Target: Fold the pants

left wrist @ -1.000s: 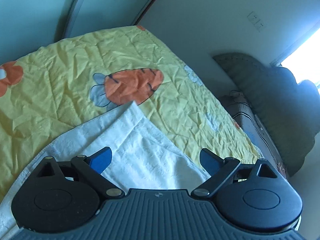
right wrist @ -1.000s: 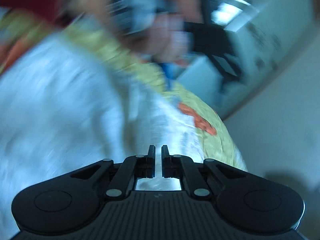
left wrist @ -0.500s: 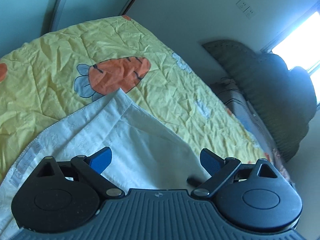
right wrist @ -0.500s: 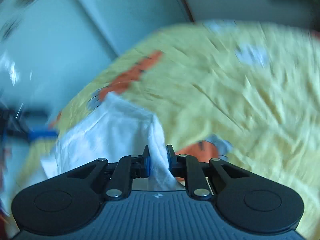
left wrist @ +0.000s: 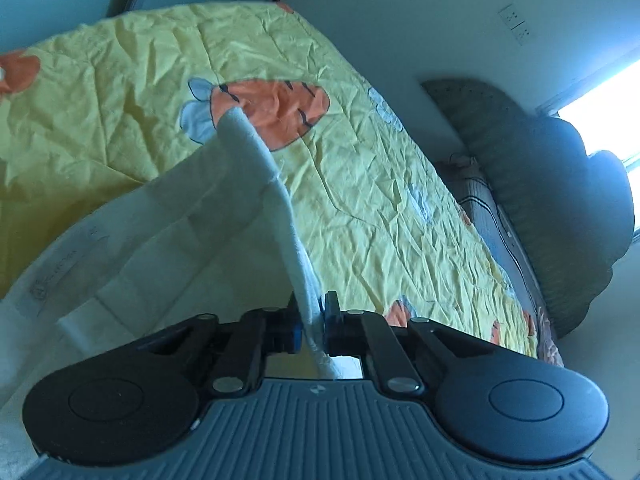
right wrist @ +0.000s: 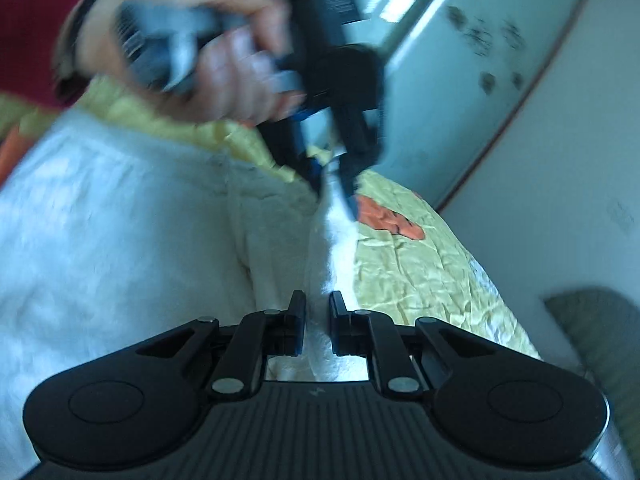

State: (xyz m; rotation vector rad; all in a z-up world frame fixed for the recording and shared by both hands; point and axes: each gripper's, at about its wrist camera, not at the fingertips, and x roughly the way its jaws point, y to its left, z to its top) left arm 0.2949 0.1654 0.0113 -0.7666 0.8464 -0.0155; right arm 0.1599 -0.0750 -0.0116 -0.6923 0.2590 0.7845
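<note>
Since its jaws just snapped closed, left gripper (left wrist: 311,326) pinches the white pants (left wrist: 168,232) edge at lower centre; right gripper (right wrist: 317,330) grips likewise, so 2 holds ready for folding.

Cool, dim daylight from an overexposed window (left wrist: 600,100) at three o'clock; fisheye-bent edges; right view motion-blurred, hand (right wrist: 192,60) smeared.

Home bedroom: quilted bed (left wrist: 360,184), headboard (left wrist: 532,184).

Right wrist view is pretty smeared: the hand (right wrist: 208,60) and the left gripper (right wrist: 336,184) it holds are motion-blurred (wardrobe door markings too). The white pants (left wrist: 168,240) run off the left edge.
</note>
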